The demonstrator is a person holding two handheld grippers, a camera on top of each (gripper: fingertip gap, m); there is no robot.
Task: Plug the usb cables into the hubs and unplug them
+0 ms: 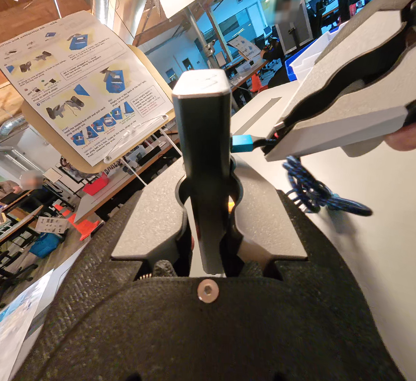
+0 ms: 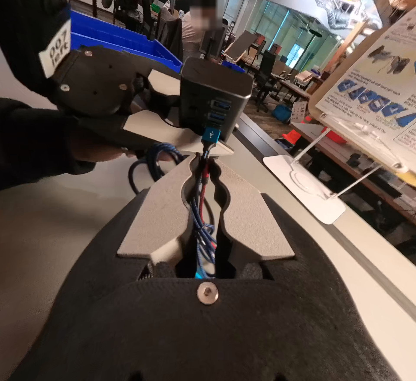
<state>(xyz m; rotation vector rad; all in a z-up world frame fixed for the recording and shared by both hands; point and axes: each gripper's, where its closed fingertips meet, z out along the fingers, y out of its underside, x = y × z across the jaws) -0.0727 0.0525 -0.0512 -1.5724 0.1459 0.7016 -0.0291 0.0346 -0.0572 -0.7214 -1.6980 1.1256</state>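
My left gripper [image 1: 208, 181] is shut on a dark grey USB hub [image 1: 202, 127] and holds it upright above the table. In the right wrist view the hub [image 2: 213, 91] shows two free blue ports above a blue USB plug [image 2: 210, 135] seated in its lowest port. The plug shows at the hub's right side in the left wrist view [image 1: 242, 143]. My right gripper [image 2: 206, 158] is shut on the braided blue and red cables [image 2: 203, 181] just behind the plug. It also shows in the left wrist view [image 1: 273, 139]. The rest of the cable bundle [image 1: 315, 190] hangs below it.
A white table [image 2: 67, 212] lies beneath both grippers. An instruction sheet on a clear stand [image 1: 74, 82] stands at the table's far edge; its base [image 2: 304, 188] shows in the right wrist view. A blue bin [image 2: 117, 39] sits behind the left gripper. People sit at desks beyond.
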